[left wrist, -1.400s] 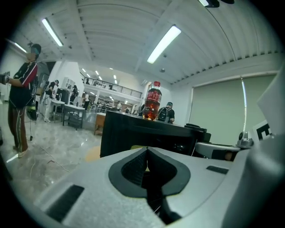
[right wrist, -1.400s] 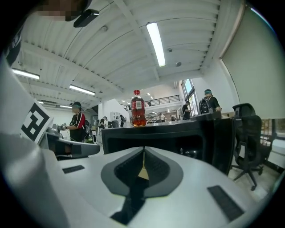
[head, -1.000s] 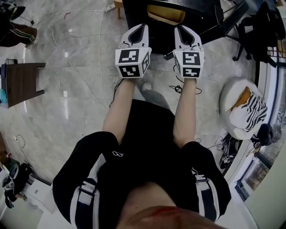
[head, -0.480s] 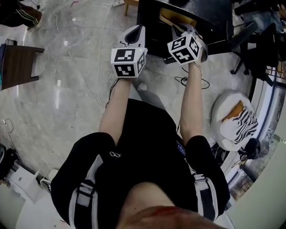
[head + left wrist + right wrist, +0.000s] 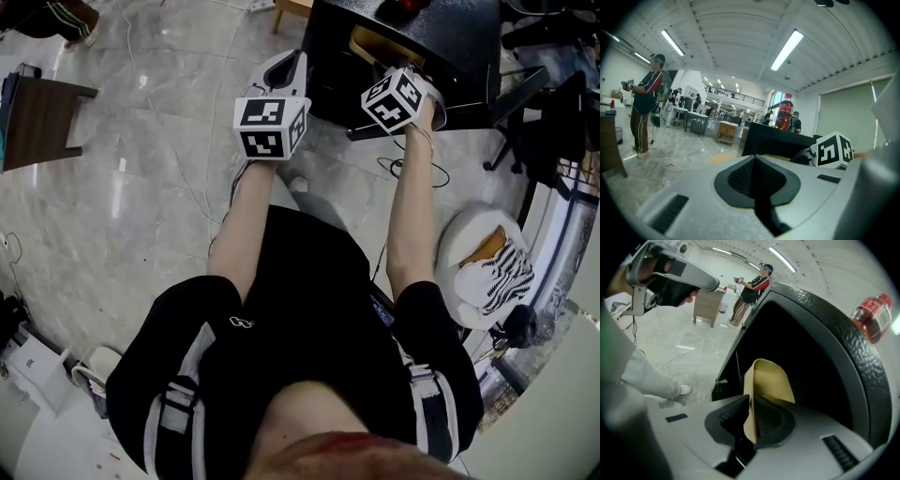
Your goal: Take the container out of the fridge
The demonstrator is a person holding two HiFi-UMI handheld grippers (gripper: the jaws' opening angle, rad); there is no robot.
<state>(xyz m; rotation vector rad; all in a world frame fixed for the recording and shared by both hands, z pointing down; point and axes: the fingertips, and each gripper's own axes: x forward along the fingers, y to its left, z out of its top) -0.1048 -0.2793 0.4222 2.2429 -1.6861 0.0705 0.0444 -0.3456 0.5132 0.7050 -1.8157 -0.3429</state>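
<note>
As I am looking down through the head view, the grey marble floor (image 5: 141,206) is filling most of the picture. The small black fridge (image 5: 450,56) is standing on it, in front of the person who is carrying my two grippers. The fridge is turning its open, dark inside toward the right gripper. The left gripper (image 5: 755,183) is hovering just beside the fridge, on its left side, with the jaws pressed together and nothing between them. The right gripper (image 5: 749,423) is reaching into the fridge opening, and its jaws are clenching on the edge of the tan container (image 5: 771,378). The container is sitting inside the fridge, near the front of the dark compartment, and it is rising upright above the jaws. A red bottle (image 5: 871,317) is standing on top of the fridge, well apart from both grippers.
</note>
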